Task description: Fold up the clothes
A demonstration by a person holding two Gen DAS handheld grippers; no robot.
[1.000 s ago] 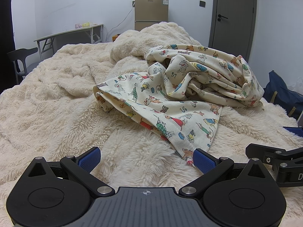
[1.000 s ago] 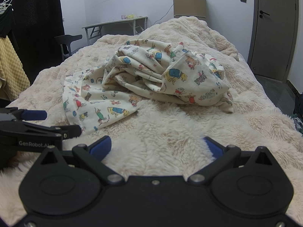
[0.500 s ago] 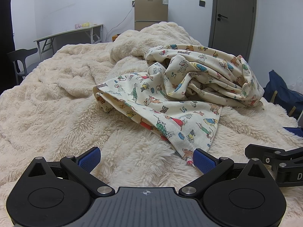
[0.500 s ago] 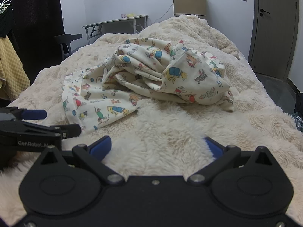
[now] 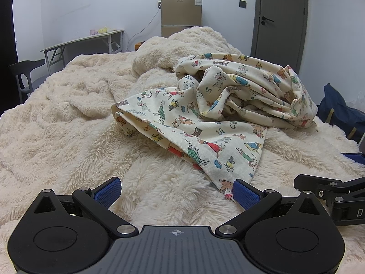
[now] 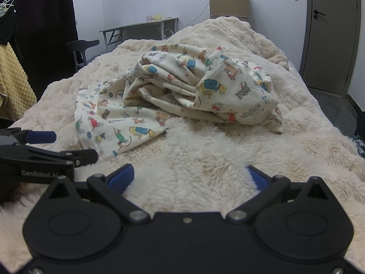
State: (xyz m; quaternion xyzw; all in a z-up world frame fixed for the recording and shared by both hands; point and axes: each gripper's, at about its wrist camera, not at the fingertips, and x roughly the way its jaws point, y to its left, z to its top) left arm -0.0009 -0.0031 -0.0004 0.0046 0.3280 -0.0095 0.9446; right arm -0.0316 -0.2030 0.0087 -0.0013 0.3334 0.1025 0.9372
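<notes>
Garment (image 5: 212,123): cream fabric printed with small cartoon animals, lying crumpled on a fluffy cream blanket (image 5: 68,118) that covers the bed. Not folded.

Left wrist view: bunched mass sits in the upper right of centre; a flatter panel runs from it down toward the lower right, tapering to a corner. Long axis is diagonal, upper right to lower centre-right, with the corner pointing at the camera. That corner ends just beside the right-hand blue pad (image 5: 245,194) of the left gripper (image 5: 175,190), at its inner edge; contact cannot be told. Left-hand pad is well apart from the fabric, over bare blanket. Fingers spread wide, nothing between them but fleece.

Right wrist view: garment (image 6: 182,96) occupies frame centre; bunched mass to the right, flat panel extending to the lower left. Long axis here runs lower left to right. Right gripper (image 6: 189,175) has its fingers spread wide, empty, over bare blanket; the fabric lies above and ahead of both pads, apart from them. Left gripper (image 6: 43,147) shows at the left edge, its black finger tip close to the lower-left corner of the panel.

Background: small fridge (image 5: 181,14) against the far wall, folding table (image 5: 84,44) upper left, grey door (image 5: 280,16) upper right.
</notes>
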